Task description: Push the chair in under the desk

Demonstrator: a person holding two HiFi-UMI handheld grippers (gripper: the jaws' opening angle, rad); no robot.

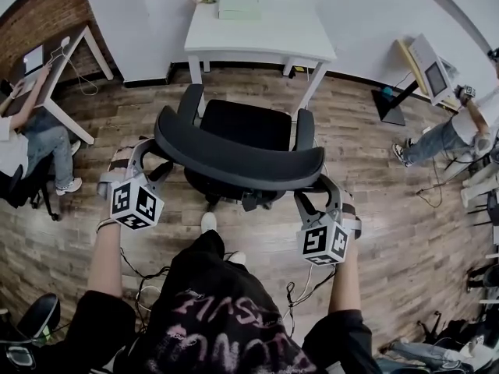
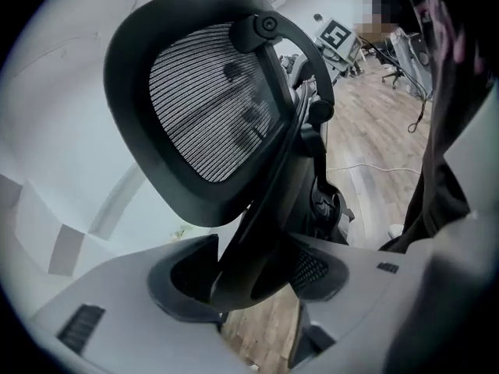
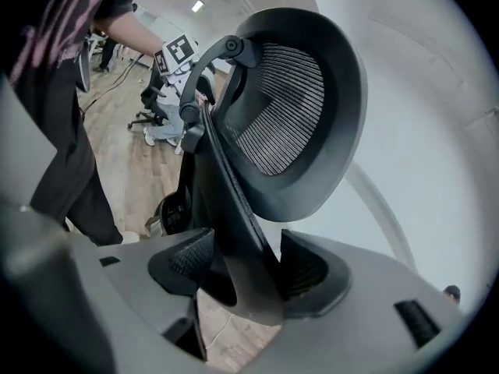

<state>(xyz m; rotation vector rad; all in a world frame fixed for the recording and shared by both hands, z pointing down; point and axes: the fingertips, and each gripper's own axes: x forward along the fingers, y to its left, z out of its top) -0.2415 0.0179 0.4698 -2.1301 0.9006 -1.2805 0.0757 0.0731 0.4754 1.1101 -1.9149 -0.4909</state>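
A black mesh office chair [image 1: 245, 127] stands on the wood floor in front of the white desk [image 1: 269, 37], its seat facing the desk and not under it. Its curved backrest [image 1: 234, 158] is nearest me. My left gripper [image 1: 150, 158] straddles the backrest's left end and my right gripper [image 1: 316, 187] its right end. In the left gripper view the backrest's dark edge [image 2: 257, 232] runs between the jaws of the left gripper [image 2: 249, 275] with gaps beside the pads. The right gripper [image 3: 248, 267] likewise stands open around the frame [image 3: 234, 232].
A flat pale box [image 1: 238, 6] lies on the desk. A second desk [image 1: 66, 61] with a seated person [image 1: 31, 139] is at the left. Another person [image 1: 452, 131] and a screen on a stand [image 1: 429, 68] are at the right. Cables [image 1: 144, 275] trail on the floor.
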